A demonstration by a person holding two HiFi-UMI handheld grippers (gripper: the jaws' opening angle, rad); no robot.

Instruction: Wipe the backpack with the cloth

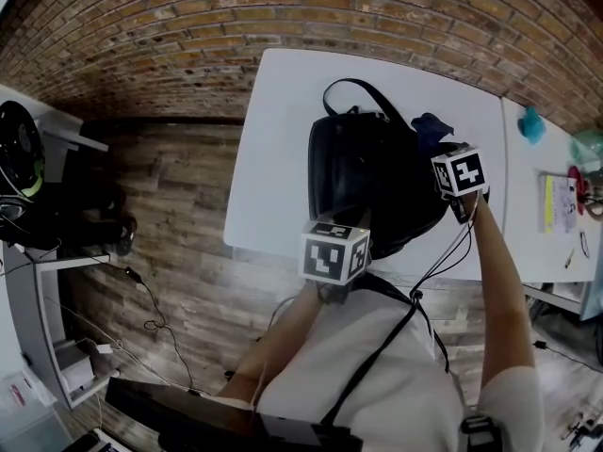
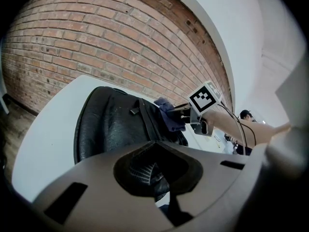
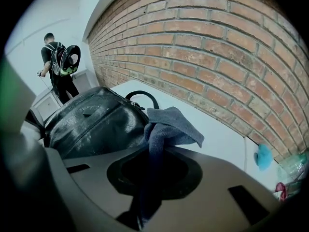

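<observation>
A black leather backpack [image 1: 372, 182] lies on the white table [image 1: 273, 158], its carry loop towards the brick wall. My left gripper [image 1: 337, 243] is at the backpack's near end, and its jaws look shut on a fold of the bag's mesh-lined fabric [image 2: 140, 170]. My right gripper [image 1: 450, 163] is at the bag's right side, shut on a dark blue cloth [image 1: 429, 130]. The cloth [image 3: 169, 127] bunches out past the jaws and rests against the bag's top edge [image 3: 96, 122]. From the left gripper view, the cloth [image 2: 166, 112] touches the bag's upper right edge.
A teal object [image 1: 532, 123] lies on the adjoining table to the right, with yellow paper [image 1: 556, 203] and small items beyond it. The brick wall [image 1: 283, 17] runs behind the table. A white shelf unit [image 1: 38, 215] stands at the left. A person [image 3: 58, 64] stands far off.
</observation>
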